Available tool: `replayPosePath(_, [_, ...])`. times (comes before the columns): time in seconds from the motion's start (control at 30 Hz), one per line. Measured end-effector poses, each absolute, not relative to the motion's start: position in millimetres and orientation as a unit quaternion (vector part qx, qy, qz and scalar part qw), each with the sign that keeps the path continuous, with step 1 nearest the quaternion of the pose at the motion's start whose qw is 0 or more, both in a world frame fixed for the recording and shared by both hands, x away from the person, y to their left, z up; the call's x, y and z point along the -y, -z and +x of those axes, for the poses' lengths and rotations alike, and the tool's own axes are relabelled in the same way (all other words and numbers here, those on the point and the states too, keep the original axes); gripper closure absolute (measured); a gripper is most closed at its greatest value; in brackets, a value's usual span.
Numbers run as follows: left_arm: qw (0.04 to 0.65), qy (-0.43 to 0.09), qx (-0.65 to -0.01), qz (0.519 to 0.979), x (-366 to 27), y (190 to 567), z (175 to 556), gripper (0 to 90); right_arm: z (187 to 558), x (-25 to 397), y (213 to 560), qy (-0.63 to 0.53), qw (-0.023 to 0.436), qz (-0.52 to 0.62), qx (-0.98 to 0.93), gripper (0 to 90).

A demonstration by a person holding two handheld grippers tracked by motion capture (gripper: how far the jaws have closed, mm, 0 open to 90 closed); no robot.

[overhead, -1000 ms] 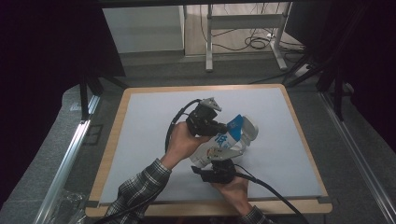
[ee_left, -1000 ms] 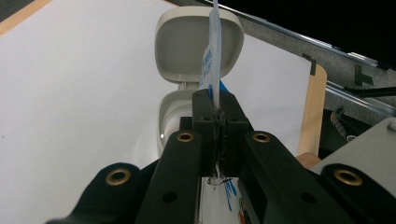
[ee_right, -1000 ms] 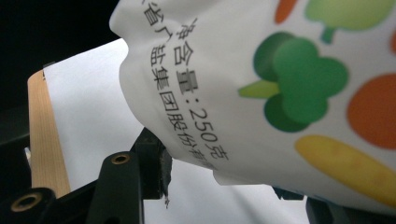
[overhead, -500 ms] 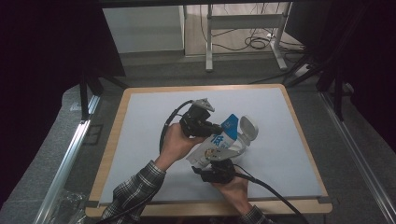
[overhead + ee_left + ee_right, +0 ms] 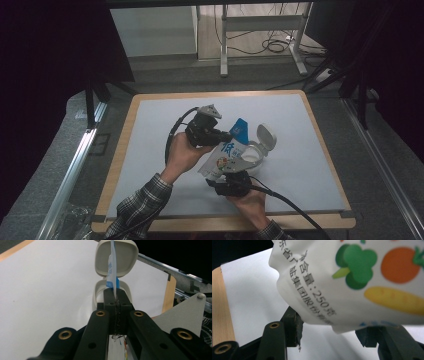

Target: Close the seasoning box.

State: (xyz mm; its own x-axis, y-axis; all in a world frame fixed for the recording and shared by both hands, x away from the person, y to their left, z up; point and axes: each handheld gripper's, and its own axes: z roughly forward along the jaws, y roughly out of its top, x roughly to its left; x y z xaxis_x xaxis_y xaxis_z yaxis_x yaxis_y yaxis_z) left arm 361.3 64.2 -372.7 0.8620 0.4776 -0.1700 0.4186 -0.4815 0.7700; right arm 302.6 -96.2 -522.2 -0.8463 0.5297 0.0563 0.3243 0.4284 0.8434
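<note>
Pouring aim: pouch (image 5: 226, 156) hung over the open container (image 5: 254, 156).
Left tongs (image 5: 116, 293): clamped on pouch's top edge.
Right tongs (image 5: 329, 332): open around pouch's bottom.
Advice: tilt slowly.

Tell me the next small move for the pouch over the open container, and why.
Probably tip the pouch further toward the open container: the left gripper is clamped on its upper edge, the right gripper has its jaws spread about the bottom, and the lid stands open.

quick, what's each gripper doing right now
Left gripper: shut on the pouch.
Right gripper: open, fingers apart beside the pouch's bottom.
</note>
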Motion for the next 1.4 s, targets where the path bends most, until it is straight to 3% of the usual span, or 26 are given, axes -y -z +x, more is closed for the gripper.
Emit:
replayPosePath(0.93, [0.451,-0.063,-0.302,0.837,-99,392,371,89.6,298,109,519,-0.447,0.093,0.255,-0.852,46.8])
replayPosePath(1.4, [0.463,-0.078,-0.32,0.823,-114,409,383,89.5,301,119,518,-0.435,0.085,0.259,-0.858,54.3])
